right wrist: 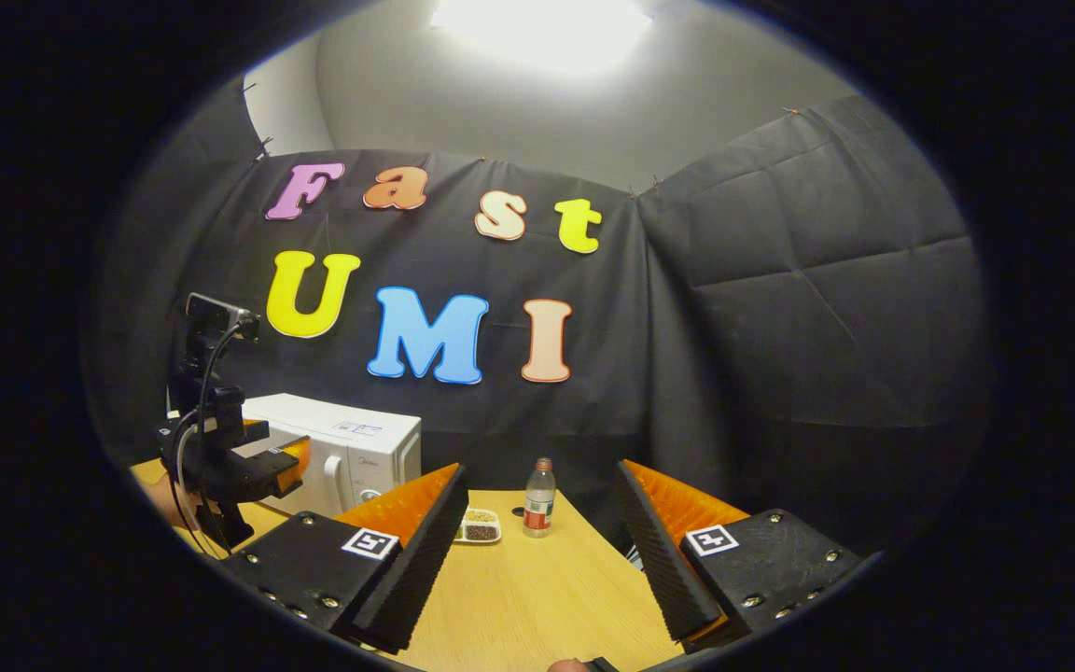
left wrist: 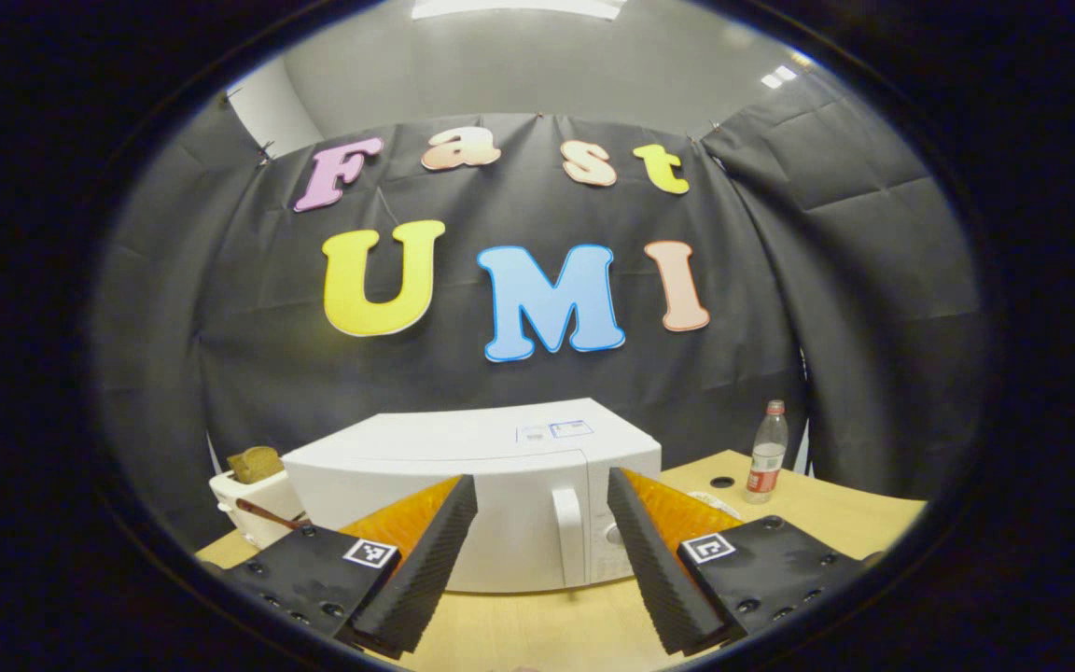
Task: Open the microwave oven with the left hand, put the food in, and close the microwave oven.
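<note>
Facing the closed microwave [left wrist: 500,485] on the table [left wrist: 537,625], left gripper [left wrist: 542,551] spread wide, its fingers hiding the door's lower corners, right gripper [right wrist: 542,551] likewise apart, food tray [right wrist: 480,525] beside bottle [right wrist: 537,498], contents indistinct.

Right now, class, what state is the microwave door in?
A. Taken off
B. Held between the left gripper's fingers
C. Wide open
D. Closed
D: the microwave door sits flush with its handle untouched, ahead of the open left gripper.
</note>
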A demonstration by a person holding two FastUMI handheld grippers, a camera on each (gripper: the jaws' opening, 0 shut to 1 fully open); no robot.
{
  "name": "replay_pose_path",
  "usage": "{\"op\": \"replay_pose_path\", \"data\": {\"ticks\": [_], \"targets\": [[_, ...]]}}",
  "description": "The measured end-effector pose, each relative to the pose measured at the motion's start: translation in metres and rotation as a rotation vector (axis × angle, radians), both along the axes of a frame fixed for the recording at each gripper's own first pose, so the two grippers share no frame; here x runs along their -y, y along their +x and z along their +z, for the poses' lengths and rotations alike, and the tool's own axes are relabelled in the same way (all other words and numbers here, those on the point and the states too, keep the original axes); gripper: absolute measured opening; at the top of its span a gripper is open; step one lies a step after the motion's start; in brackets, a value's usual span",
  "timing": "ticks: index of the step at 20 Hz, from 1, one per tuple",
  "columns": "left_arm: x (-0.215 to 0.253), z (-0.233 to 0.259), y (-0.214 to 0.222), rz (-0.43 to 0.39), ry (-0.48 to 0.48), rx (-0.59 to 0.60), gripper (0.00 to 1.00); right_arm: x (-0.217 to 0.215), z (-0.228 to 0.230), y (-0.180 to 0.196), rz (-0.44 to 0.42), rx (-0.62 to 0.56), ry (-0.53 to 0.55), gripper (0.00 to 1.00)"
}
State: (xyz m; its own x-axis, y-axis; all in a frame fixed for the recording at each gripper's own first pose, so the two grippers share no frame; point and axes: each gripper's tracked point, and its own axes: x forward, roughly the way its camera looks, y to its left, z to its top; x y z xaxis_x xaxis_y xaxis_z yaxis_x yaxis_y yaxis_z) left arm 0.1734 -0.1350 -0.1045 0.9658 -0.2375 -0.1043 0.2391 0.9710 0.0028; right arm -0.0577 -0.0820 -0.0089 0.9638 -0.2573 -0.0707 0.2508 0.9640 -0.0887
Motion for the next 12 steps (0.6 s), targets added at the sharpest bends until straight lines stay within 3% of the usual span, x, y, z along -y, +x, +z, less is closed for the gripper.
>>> {"op": "replay_pose_path", "data": {"ticks": [12], "targets": [[0.038, -0.111, 0.061, -0.004, 0.081, -0.237, 0.95, 0.031, -0.01, -0.015, -0.071, -0.06, -0.01, 0.96]]}}
